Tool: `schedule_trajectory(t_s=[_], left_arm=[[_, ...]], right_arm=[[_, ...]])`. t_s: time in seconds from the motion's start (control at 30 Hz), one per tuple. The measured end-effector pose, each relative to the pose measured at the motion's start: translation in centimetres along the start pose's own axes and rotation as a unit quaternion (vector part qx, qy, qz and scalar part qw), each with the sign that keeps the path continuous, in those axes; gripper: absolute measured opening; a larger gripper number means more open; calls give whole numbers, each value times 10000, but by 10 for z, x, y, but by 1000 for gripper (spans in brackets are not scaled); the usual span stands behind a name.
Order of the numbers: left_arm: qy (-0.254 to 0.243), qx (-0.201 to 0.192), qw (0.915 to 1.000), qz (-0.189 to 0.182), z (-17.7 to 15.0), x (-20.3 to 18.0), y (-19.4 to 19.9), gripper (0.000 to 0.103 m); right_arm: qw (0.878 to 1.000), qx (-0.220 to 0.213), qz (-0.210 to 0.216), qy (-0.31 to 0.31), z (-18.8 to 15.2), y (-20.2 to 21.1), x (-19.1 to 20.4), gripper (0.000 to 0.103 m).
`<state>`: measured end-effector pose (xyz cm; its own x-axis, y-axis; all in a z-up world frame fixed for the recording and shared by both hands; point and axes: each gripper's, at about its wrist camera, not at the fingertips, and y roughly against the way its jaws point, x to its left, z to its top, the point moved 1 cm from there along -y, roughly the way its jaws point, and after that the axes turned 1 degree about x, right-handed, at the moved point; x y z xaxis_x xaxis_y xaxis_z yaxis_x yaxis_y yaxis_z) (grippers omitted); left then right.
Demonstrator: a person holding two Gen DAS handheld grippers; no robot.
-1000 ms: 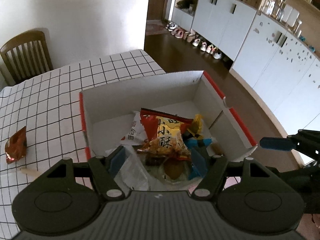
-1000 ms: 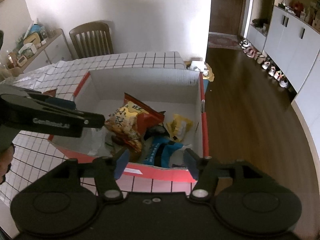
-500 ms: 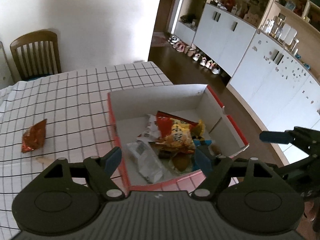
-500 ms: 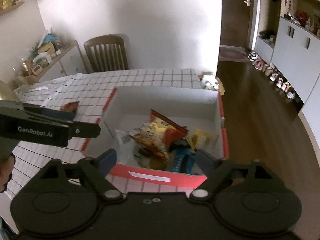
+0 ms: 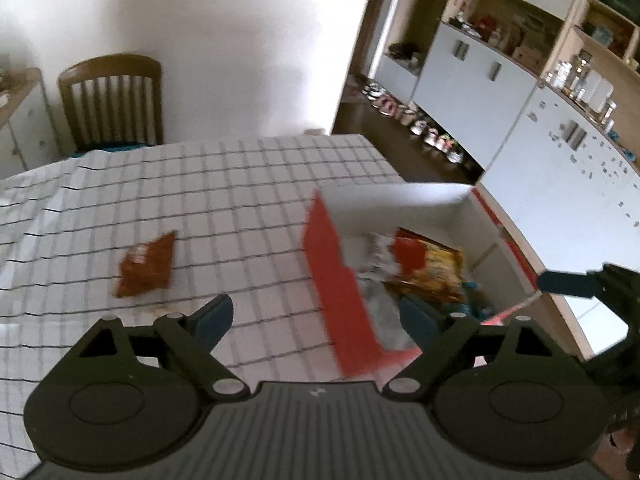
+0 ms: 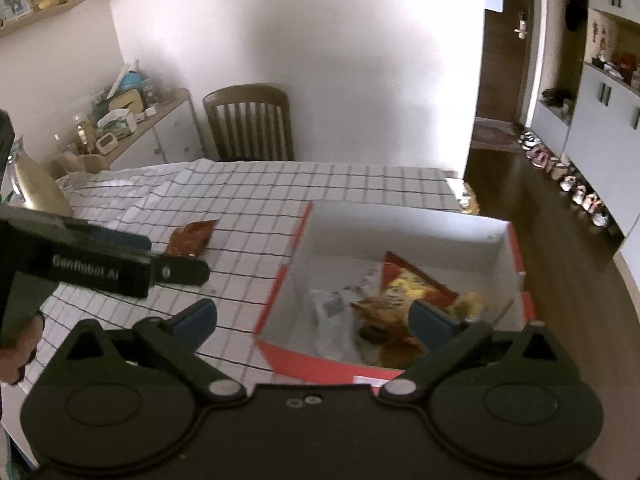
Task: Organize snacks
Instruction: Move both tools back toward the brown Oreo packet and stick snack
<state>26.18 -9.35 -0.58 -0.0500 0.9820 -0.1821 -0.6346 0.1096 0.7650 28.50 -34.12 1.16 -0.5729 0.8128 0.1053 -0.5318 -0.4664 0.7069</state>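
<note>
Snacks: most of yours lie heaped in the red-and-white box (image 6: 404,232) at the table's right side; a yellow-and-red bag (image 6: 404,292) tops the heap, with a clear wrapper (image 6: 332,312) beside it.
Stray packet: one orange-brown packet (image 5: 146,266) lies flat on the checked tablecloth (image 5: 200,200), well apart from the box on its left and touched by nothing.
Left gripper: your left gripper (image 5: 308,318) has just been opening; its jaws stand spread with nothing between them, straddling the box's red near wall in its own view, above the cloth.
Right gripper: your right gripper (image 6: 312,318) has also just been opening and is spread wide and empty, hovering over the box's near-left corner.
Step in hand: judging by the empty jaws and the filled box, you are between a drop-off and the next pick.
Next move: it likely calls for you to swing the left gripper over the stray packet, come down with the jaws astride it, and pinch an edge.
Watch: the packet is thin and lies flat, so the fingertips must get low to the cloth without catching a fold of it.
</note>
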Motion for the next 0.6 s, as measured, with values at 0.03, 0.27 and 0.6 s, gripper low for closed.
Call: schedule_trajectory(t_s=[0.03,0.27,0.6], left_arm=[[48,-20,10000,46,3,11,1,91],[348,-3,9990,268,19,80,-5,91],[616,249,9965,509,28,143,-43,91]], right_arm=[[10000,19,3,21,1,-4,7,102],[9999,141,79,34,8,-29,44,102],[9982,455,203,340,14,-73,91,99]])
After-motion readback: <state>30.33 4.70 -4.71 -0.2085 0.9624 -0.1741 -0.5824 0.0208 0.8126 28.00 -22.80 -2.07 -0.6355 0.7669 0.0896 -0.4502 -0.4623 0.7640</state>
